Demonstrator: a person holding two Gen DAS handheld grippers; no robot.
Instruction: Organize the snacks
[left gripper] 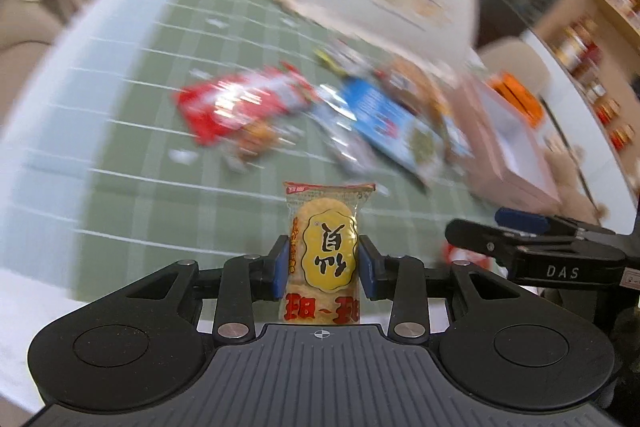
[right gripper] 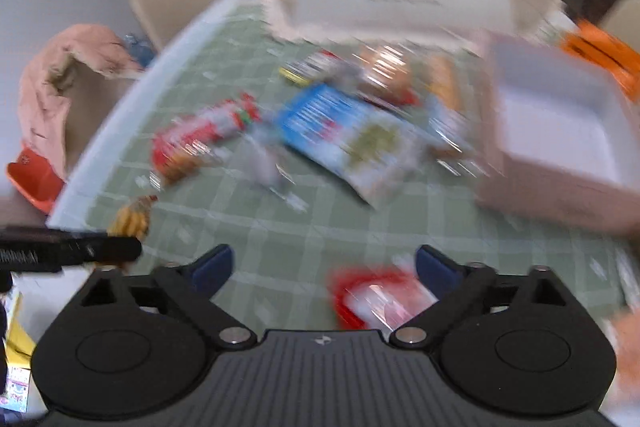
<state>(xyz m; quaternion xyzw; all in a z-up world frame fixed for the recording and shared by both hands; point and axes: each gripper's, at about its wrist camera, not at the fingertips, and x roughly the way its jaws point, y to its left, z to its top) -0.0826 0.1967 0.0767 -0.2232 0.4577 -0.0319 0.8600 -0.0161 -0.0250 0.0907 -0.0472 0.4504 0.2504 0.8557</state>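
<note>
Left claw (left gripper: 323,269) clamped on a yellow rice cracker packet (left gripper: 325,255), held upright above the green checked tabletop (left gripper: 132,163). Right claw (right gripper: 323,265) spread wide, nothing gripped; small red packet (right gripper: 376,301) lies under it. Blurred snack pile (right gripper: 320,123) mid-tabletop, pink box (right gripper: 560,163) beside it near the right edge.

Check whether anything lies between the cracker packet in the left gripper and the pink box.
The cracker packet is clamped in the left gripper. Toward the pink box, the blue snack bag lies beside the path; the right gripper hangs nearby.
</note>
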